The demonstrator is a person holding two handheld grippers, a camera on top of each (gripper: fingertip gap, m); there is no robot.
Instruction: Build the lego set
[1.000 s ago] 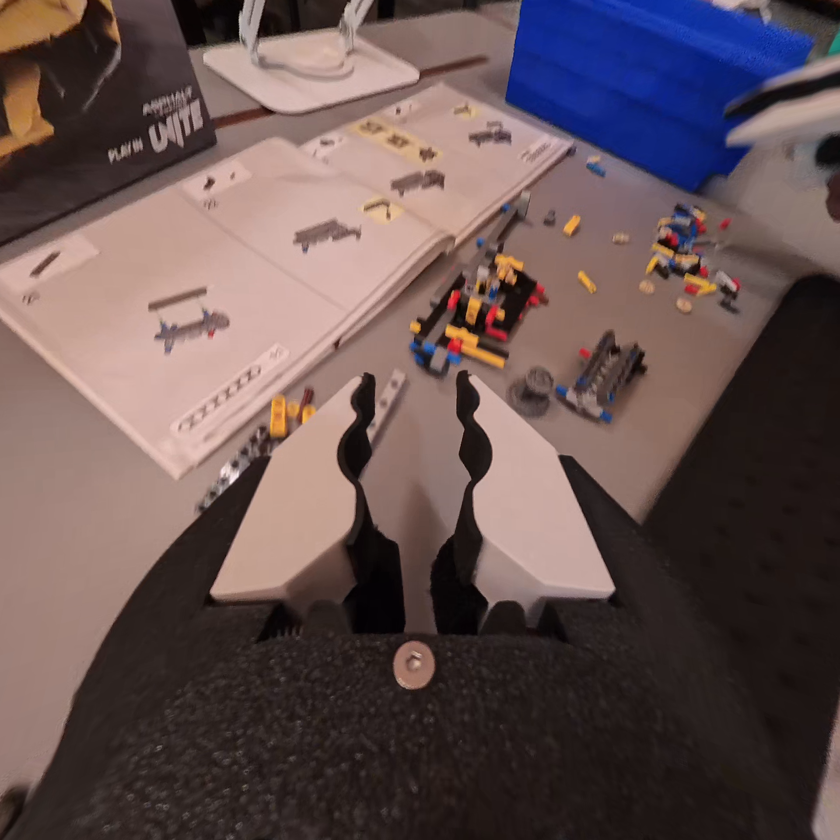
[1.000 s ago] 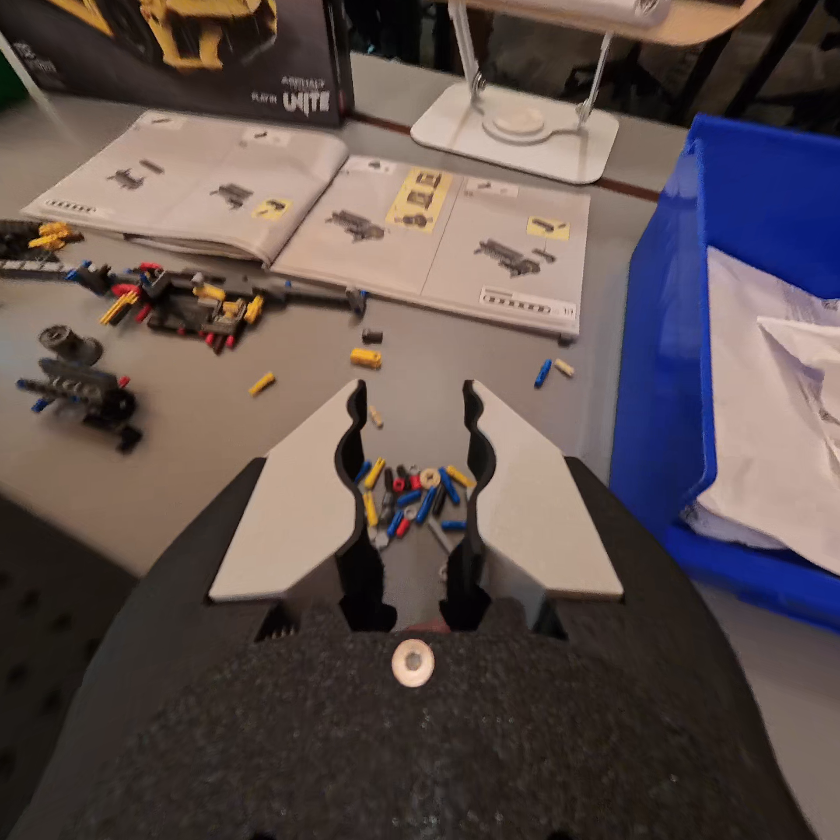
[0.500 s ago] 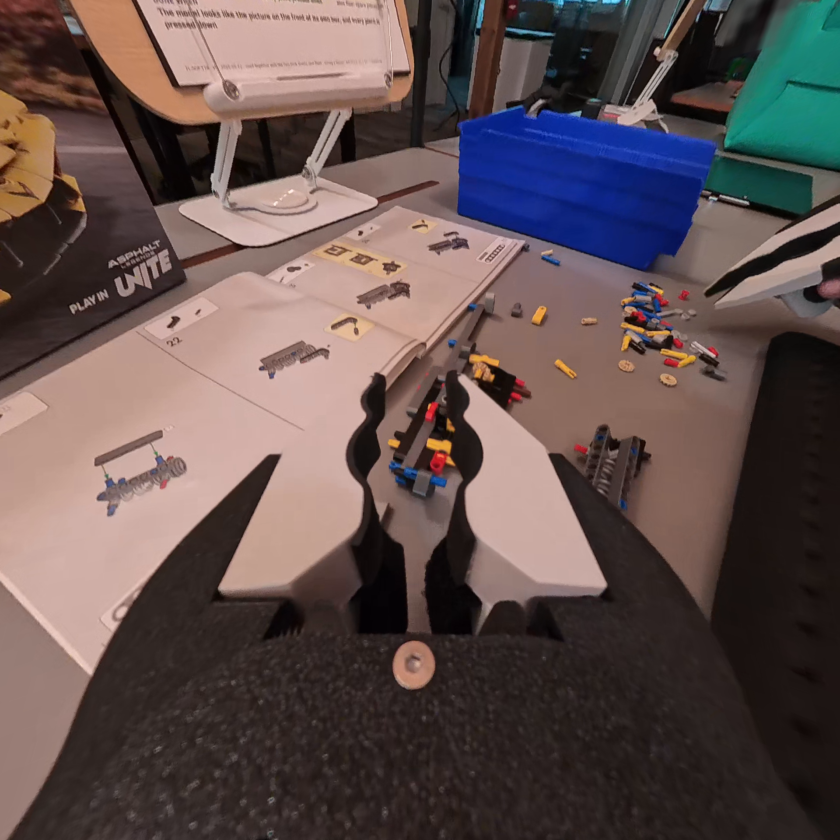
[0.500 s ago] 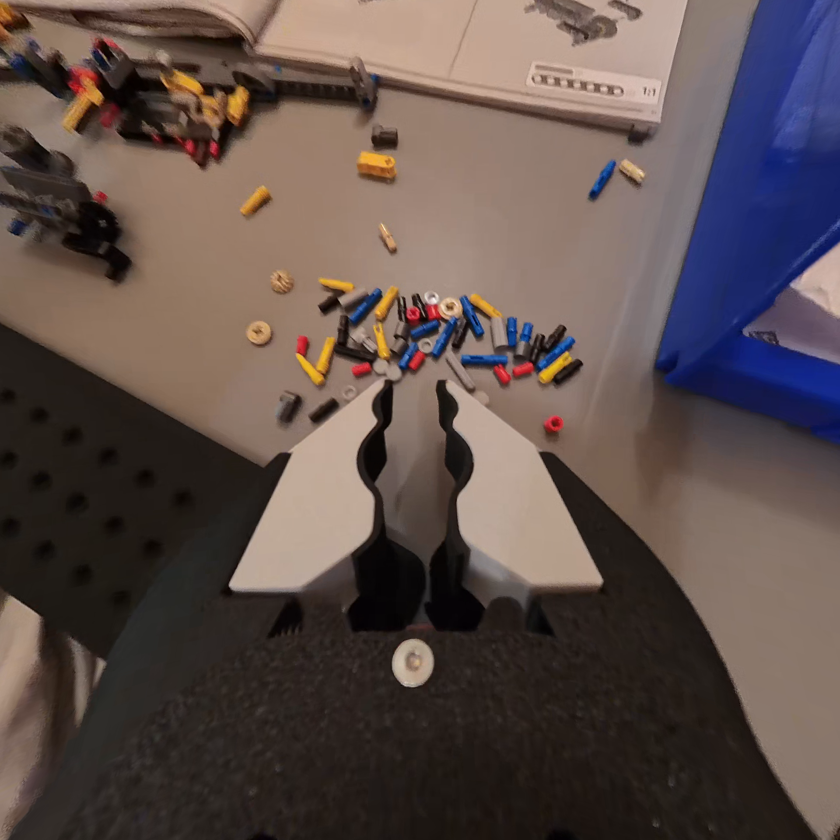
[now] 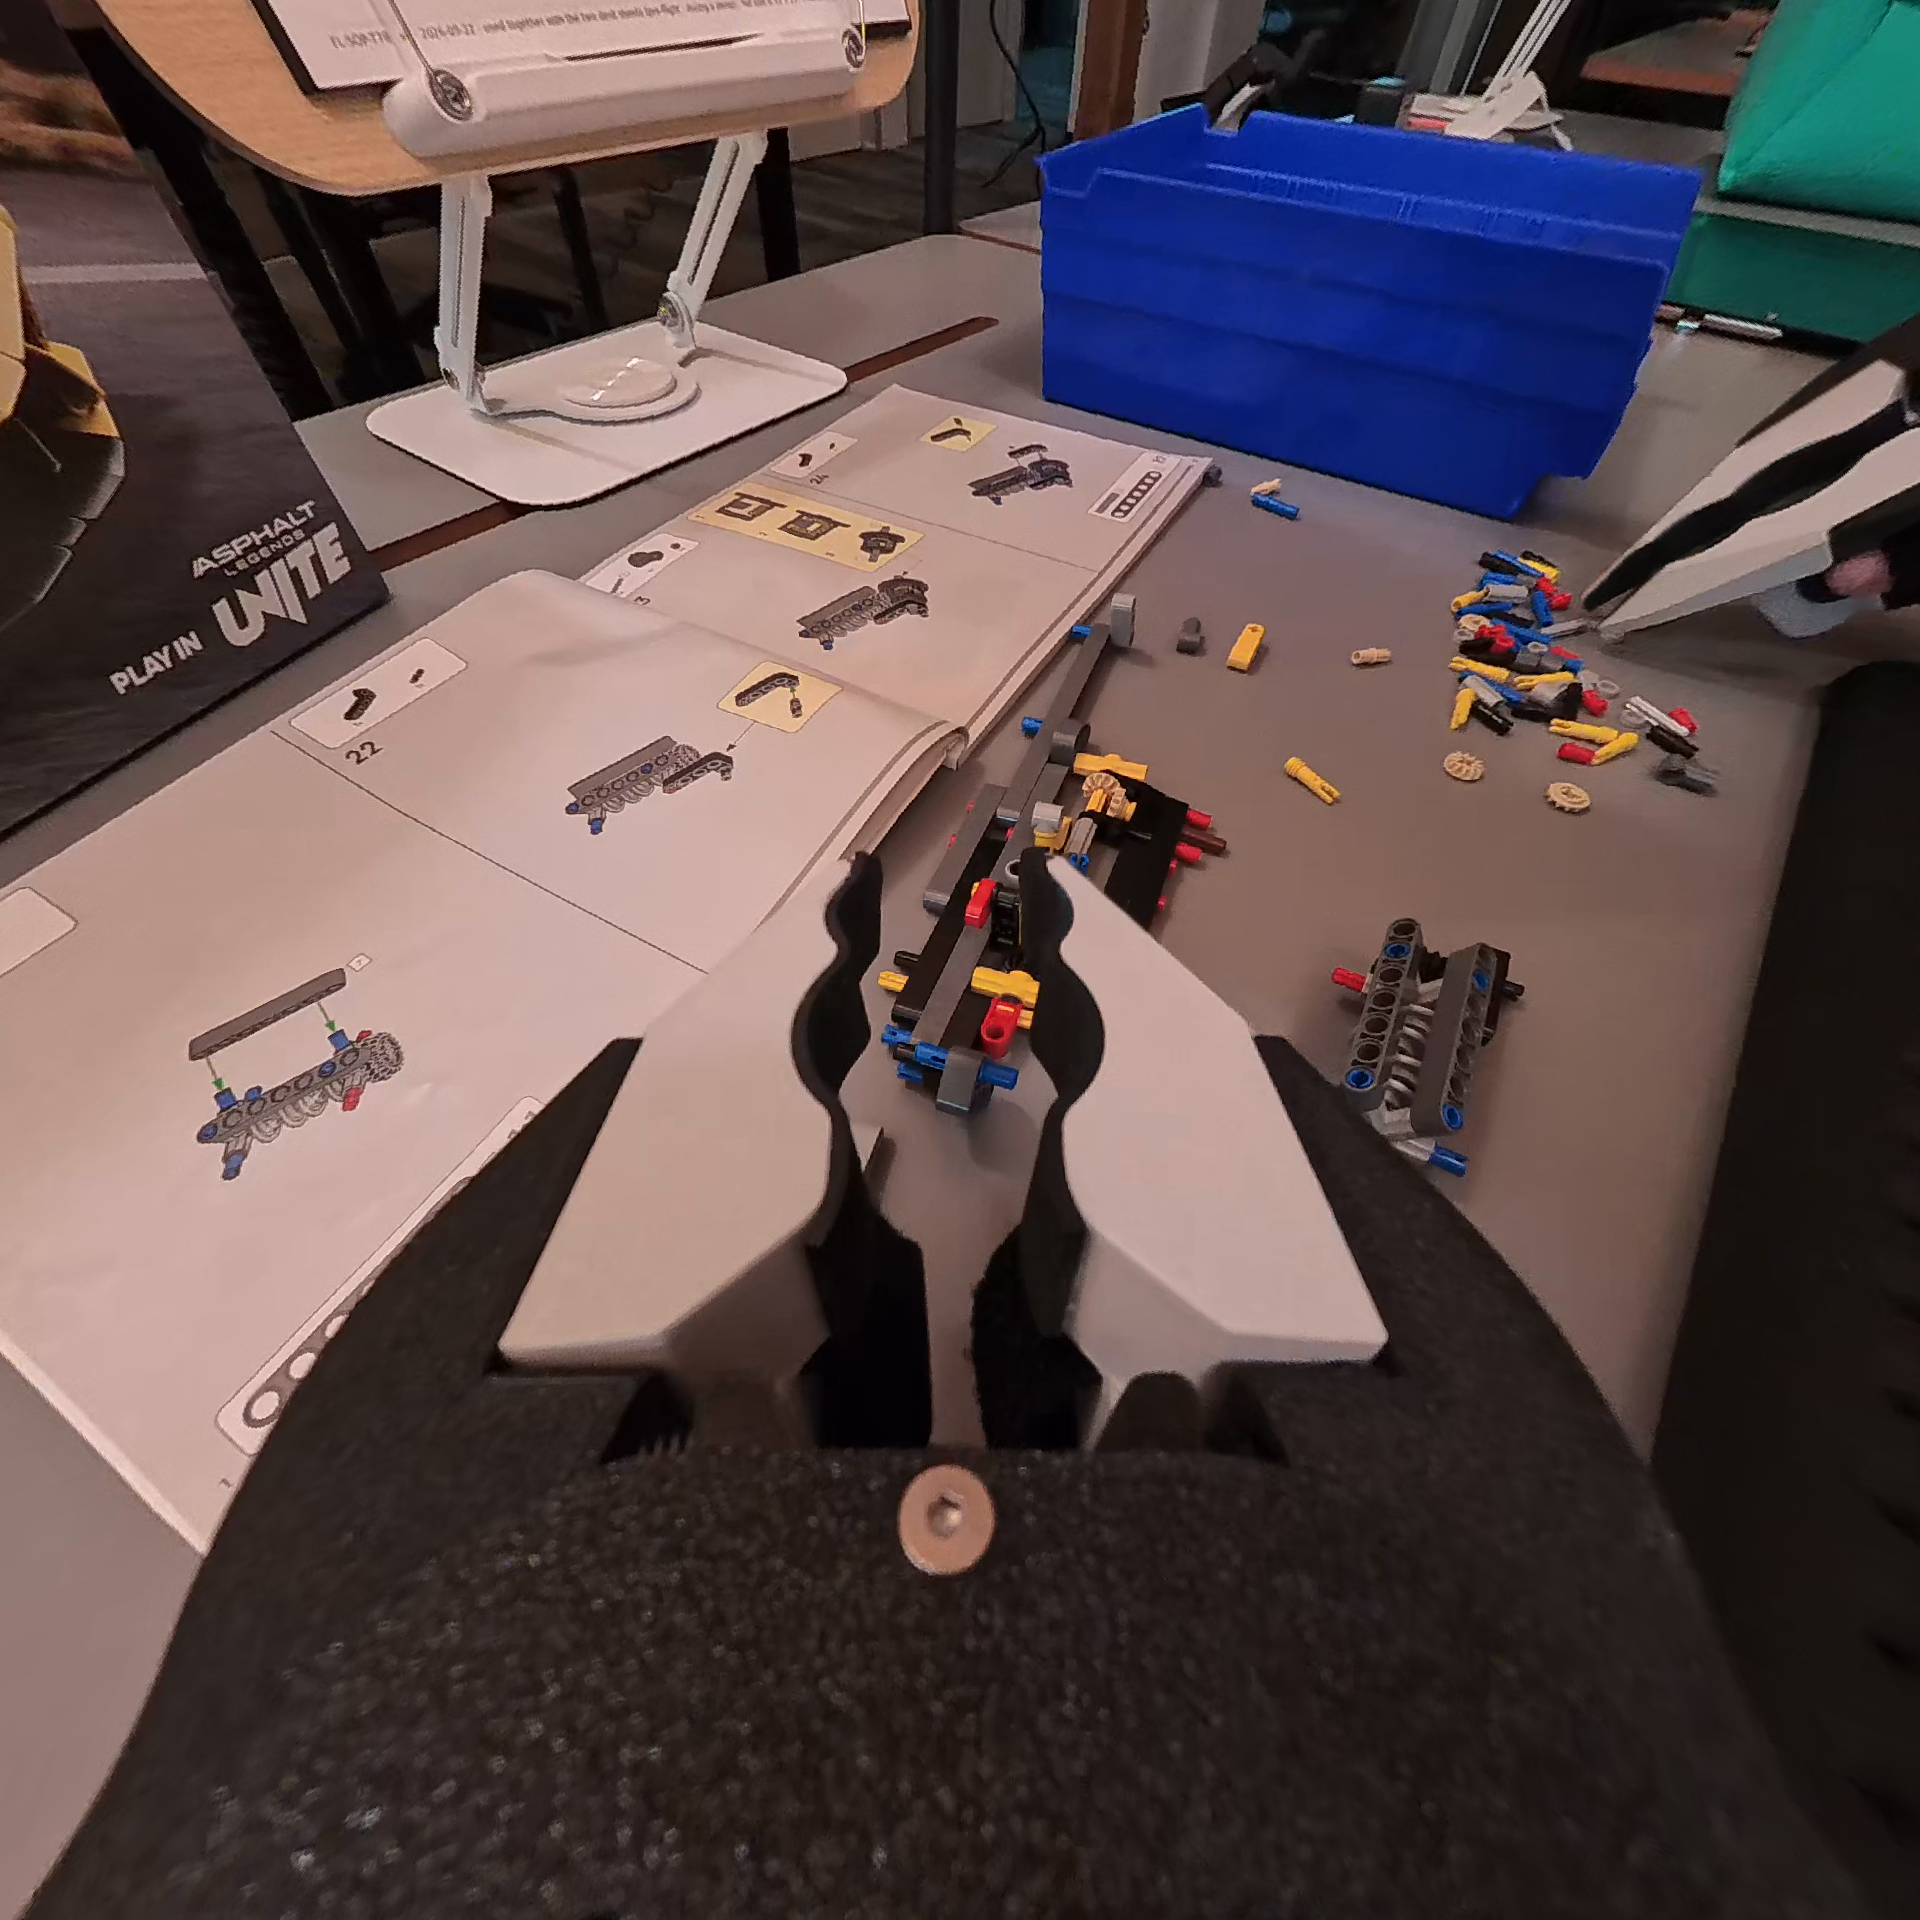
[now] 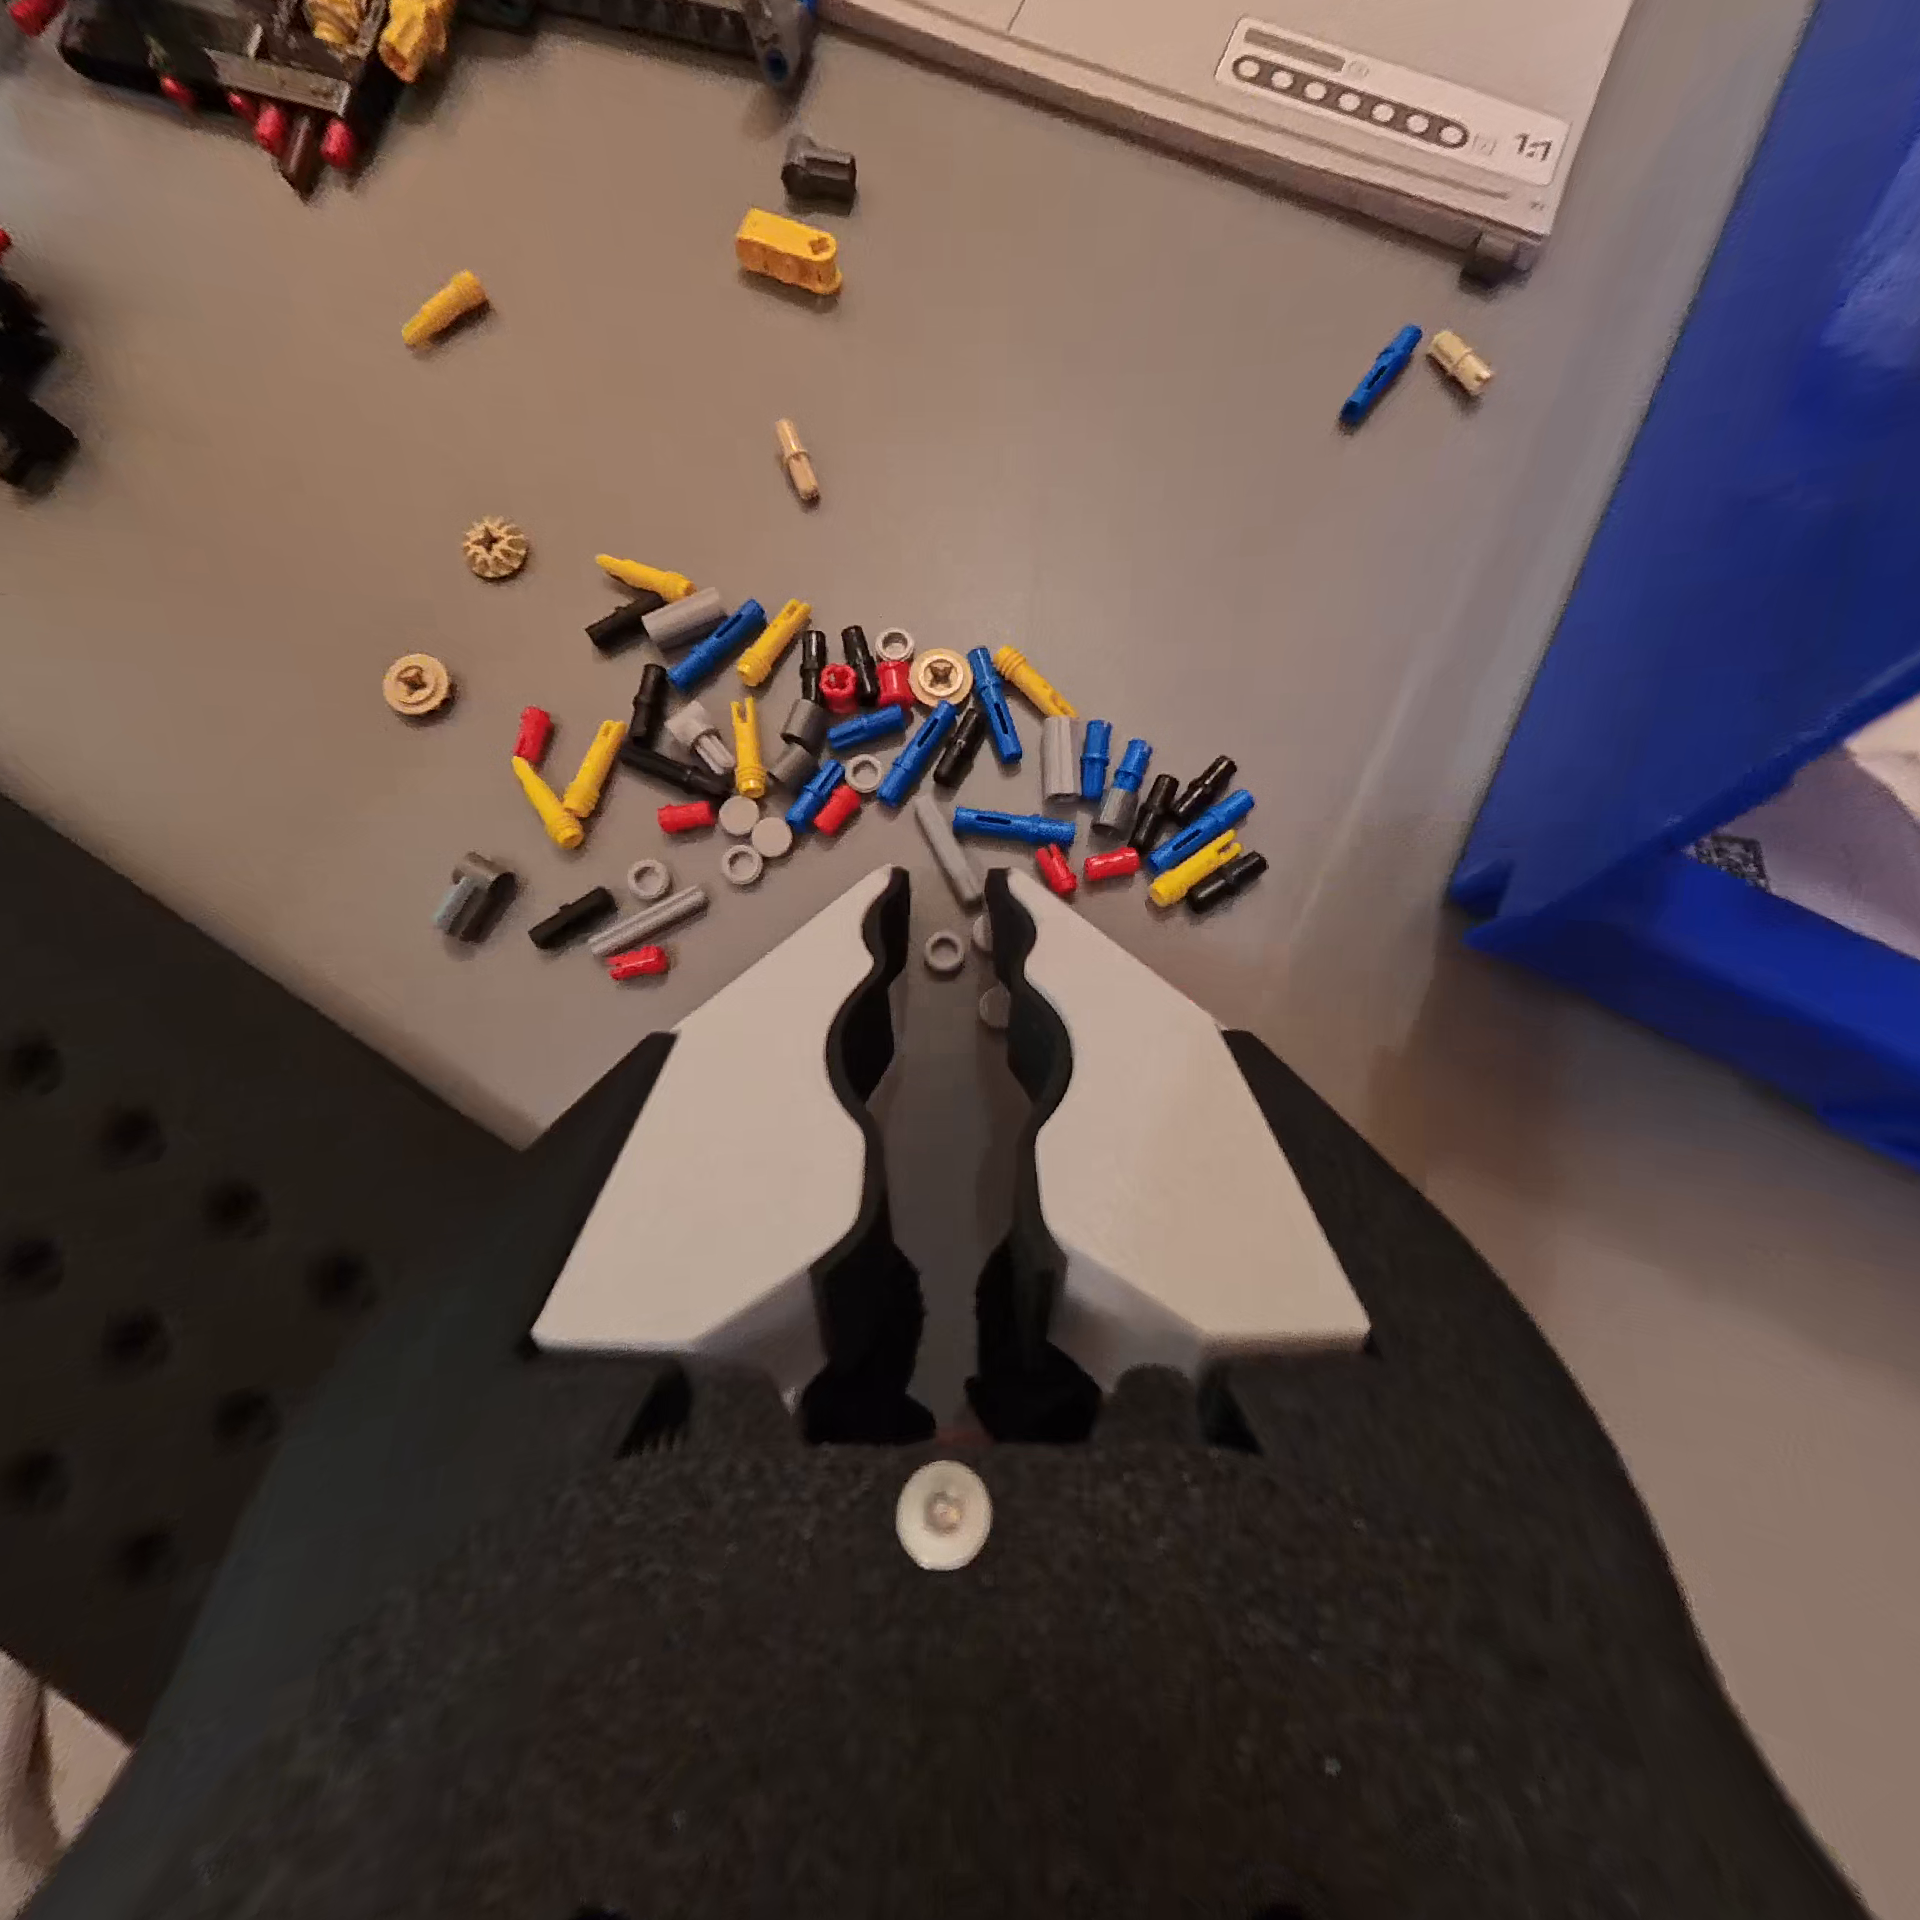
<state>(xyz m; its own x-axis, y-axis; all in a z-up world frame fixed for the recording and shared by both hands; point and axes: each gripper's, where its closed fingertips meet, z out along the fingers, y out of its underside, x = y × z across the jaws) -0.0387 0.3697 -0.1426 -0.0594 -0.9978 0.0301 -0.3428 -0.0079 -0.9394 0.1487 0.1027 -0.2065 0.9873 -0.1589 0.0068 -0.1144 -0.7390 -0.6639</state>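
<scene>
In the left wrist view, the partly built black, grey and yellow chassis [image 5: 1039, 935] lies on the grey table beside the open instruction booklet [image 5: 520, 831]. My left gripper [image 5: 948, 873] is open and empty, and its tips frame the chassis' near end from just above. A small grey sub-assembly [image 5: 1423, 1029] lies to the right. In the right wrist view, my right gripper [image 6: 945, 883] points down at the near edge of the pile of loose pins [image 6: 883, 748]. Its jaws are narrowly open, with a grey pin [image 6: 943, 857] lying just ahead of the gap. The right gripper also shows in the left wrist view [image 5: 1745, 530].
A blue bin [image 5: 1351, 291] stands at the back right and is close on the right in the right wrist view [image 6: 1766, 623]. A black perforated mat [image 6: 156, 1143] covers the near table edge. The set's box [image 5: 156, 520] and a white stand [image 5: 613, 416] are behind the booklet. Stray pieces include a yellow connector [image 6: 788, 249] and a blue pin [image 6: 1380, 372]. My hands' fingertips stand some 35 cm from each other.
My left gripper has tilted up and moved forward over the chassis. My right gripper has tipped down and closed in on the pin pile, and its jaws have narrowed from wide open.
</scene>
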